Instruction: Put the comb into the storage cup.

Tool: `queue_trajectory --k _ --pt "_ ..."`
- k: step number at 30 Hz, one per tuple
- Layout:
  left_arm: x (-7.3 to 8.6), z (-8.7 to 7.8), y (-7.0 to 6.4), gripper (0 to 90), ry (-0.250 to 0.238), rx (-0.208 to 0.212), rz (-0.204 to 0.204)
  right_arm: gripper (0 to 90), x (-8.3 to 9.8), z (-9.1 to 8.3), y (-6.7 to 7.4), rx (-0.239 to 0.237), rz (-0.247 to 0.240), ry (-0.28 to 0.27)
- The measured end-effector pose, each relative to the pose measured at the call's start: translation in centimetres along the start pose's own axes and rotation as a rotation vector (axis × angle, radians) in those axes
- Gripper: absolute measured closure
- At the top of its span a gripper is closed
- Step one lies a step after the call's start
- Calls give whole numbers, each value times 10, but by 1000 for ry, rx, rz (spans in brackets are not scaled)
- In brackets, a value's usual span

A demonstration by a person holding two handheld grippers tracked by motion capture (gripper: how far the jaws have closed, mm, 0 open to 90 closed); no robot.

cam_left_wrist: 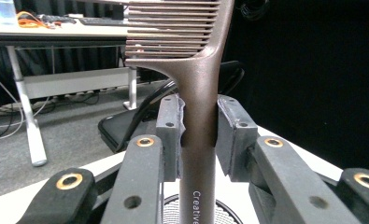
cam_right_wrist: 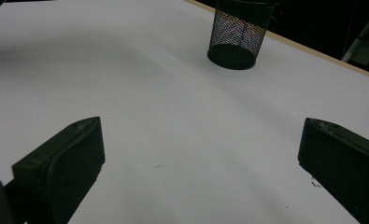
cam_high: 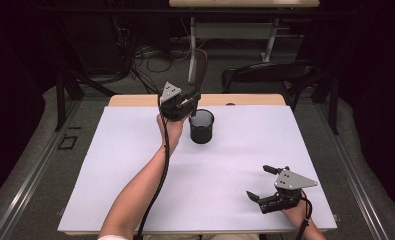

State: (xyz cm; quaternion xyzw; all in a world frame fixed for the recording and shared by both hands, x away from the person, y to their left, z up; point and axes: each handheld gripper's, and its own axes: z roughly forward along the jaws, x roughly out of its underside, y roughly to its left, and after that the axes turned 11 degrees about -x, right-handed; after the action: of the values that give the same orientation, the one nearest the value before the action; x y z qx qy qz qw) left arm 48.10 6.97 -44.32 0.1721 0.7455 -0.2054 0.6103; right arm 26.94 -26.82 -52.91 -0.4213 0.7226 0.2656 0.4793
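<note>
The left gripper point(cam_high: 189, 103), clamped on the comb point(cam_left_wrist: 198, 116) with its long axis upright, hangs just above the mesh cup point(cam_high: 201, 126), while the right gripper point(cam_high: 261, 182) rests wide apart, well away.

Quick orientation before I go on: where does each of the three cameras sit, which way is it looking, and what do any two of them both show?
High view: above the person's side, looking forward and down on the table; both forearms, left gripper, right gripper.
Left gripper view: rides that gripper, looks along jaws clamped on the comb.
Right gripper view: looks across the table between open jaws.
Shared: all show the mesh cup.
</note>
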Motion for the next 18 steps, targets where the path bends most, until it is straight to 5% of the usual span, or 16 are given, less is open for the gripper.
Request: queue_trajectory --k 18 --pt "6 7 -2 726 -16 -17 -14 3 0 0 0 0 2 0"
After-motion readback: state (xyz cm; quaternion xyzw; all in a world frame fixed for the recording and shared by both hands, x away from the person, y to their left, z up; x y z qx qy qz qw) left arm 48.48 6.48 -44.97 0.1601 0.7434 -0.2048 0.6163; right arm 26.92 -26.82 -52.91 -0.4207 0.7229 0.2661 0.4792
